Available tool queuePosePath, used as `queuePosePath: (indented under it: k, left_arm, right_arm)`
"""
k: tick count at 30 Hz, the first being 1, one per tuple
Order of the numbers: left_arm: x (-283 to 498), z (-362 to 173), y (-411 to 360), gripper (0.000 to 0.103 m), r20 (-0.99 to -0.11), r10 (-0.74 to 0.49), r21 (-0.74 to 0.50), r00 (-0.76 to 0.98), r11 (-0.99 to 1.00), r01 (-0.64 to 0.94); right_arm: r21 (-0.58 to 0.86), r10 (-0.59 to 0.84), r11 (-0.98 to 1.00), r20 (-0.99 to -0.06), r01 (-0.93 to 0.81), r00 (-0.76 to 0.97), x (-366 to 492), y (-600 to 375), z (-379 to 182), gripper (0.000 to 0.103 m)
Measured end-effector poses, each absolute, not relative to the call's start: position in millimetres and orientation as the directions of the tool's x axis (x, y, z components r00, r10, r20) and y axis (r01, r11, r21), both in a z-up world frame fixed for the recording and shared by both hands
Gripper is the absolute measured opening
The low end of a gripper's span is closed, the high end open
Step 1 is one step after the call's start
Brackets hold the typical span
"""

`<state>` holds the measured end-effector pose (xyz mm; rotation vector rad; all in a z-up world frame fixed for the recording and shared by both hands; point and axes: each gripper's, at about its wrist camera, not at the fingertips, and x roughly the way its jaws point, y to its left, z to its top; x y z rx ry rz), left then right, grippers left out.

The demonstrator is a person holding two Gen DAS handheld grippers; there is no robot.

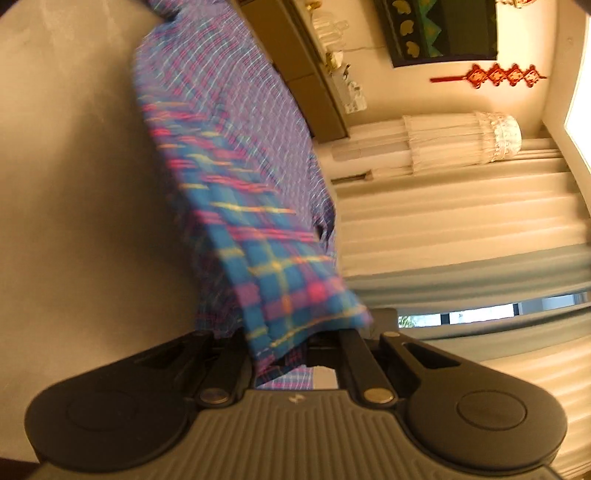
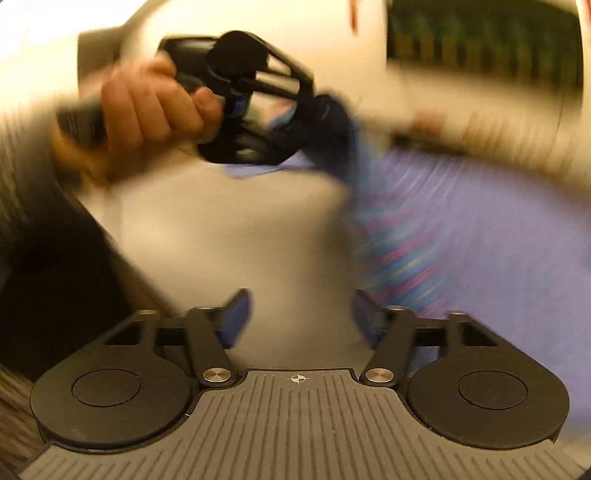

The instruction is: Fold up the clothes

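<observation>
A purple, blue and pink plaid garment (image 1: 229,155) stretches away from my left gripper (image 1: 295,332) across a pale table (image 1: 66,177). That gripper is shut on the garment's near edge, and the cloth hides its fingertips. The view is rolled sideways. In the blurred right wrist view my right gripper (image 2: 299,317) stands open over the bare table (image 2: 229,229), its blue pads (image 2: 236,317) apart with nothing between them. The garment (image 2: 461,229) lies to its right. A hand (image 2: 147,107) holds the left gripper (image 2: 321,107) further off, clamped on a bunched end of the cloth.
Pale curtains (image 1: 461,221), a window strip (image 1: 480,314), a red knot ornament (image 1: 495,75) and a dark wall hanging (image 1: 439,29) show beyond the table. A brown cabinet (image 1: 295,66) with white objects stands behind. The table's dark edge (image 2: 92,236) runs along the left.
</observation>
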<state>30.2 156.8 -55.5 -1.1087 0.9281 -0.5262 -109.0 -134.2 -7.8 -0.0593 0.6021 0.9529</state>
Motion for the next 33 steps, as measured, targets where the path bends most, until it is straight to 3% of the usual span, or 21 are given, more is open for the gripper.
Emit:
queuePosePath:
  k: [3,5,8,10,12,14,17,21,23,25,26,28,31,33]
  left_arm:
    - [34.6,-38.9,153.5,0.003,-0.321,-0.771,-0.929,0.55,0.368,-0.026]
    - [36.0,-30.1,150.0,0.003,-0.301,-0.778,-0.931,0.551,0.364,0.004]
    - [36.7,-25.9,146.0,0.003,-0.299,-0.782,-0.93,0.547,0.368,0.018]
    - [37.4,-26.6,144.9,0.003,-0.303,-0.783,-0.928,0.543,0.372,0.018]
    - [38.1,-33.3,146.3,0.003,-0.311,-0.782,-0.927,0.54,0.374,0.009]
    - [37.0,-42.0,147.3,0.003,-0.323,-0.78,-0.926,0.536,0.379,-0.008]
    - [23.2,-49.9,149.8,0.008,-0.365,-0.76,-0.904,0.538,0.428,-0.007]
    - [-10.2,-45.9,159.5,0.027,-0.396,-0.723,-0.86,0.567,0.508,0.048]
    - [-25.9,-45.0,164.4,0.056,-0.394,-0.718,-0.848,0.573,0.525,0.075]
    - [-37.6,-48.4,164.7,0.058,-0.406,-0.718,-0.836,0.565,0.541,0.086]
    - [-41.3,-51.8,163.0,0.059,-0.417,-0.722,-0.831,0.553,0.549,0.09]
    - [-41.4,-67.5,161.2,0.063,-0.414,-0.746,-0.858,0.521,0.511,0.051]
    - [-39.3,-94.1,159.5,0.078,-0.395,-0.788,-0.9,0.473,0.434,-0.03]
    - [-35.6,-109.8,157.3,0.08,-0.382,-0.803,-0.918,0.458,0.388,-0.085]
  right_arm:
    - [0.494,0.798,0.595,-0.459,-0.634,0.392,-76.7,-156.0,-23.7,0.08]
    - [0.6,0.794,0.608,-0.444,-0.519,0.416,-59.5,-169.5,-31.1,0.082]
    - [0.305,0.643,0.75,-0.544,-0.586,0.539,-82.0,-154.6,-21.4,0.082]
    - [-0.096,0.544,0.742,-0.492,-0.664,0.679,-125.9,-131.4,-11.9,0.082]
    - [-0.47,0.495,0.641,-0.351,-0.607,0.795,-168.1,-110.4,-13.4,0.099]
    - [-0.655,0.497,0.526,-0.282,-0.543,0.821,-181.8,-92.9,-27.7,0.098]
    - [-0.771,0.455,0.392,-0.311,-0.502,0.834,-168.3,-70.0,-67.4,0.096]
    - [-0.799,0.396,0.354,-0.342,-0.486,0.852,-137.2,-64.4,-91.9,0.087]
    - [-0.775,0.389,0.361,-0.381,-0.519,0.839,-127.2,-64.8,-86.2,0.081]
    - [-0.761,0.379,0.374,-0.396,-0.53,0.836,-121.7,-69.2,-80.9,0.059]
    - [-0.756,0.375,0.382,-0.399,-0.532,0.837,-120.2,-71.5,-77.2,0.038]
    - [-0.731,0.379,0.408,-0.41,-0.547,0.83,-117.3,-72.8,-63.4,0.039]
    - [-0.687,0.388,0.454,-0.42,-0.567,0.82,-118.3,-82.8,-51.3,0.039]
    - [-0.653,0.395,0.489,-0.425,-0.578,0.815,-117.3,-90.3,-42.6,0.038]
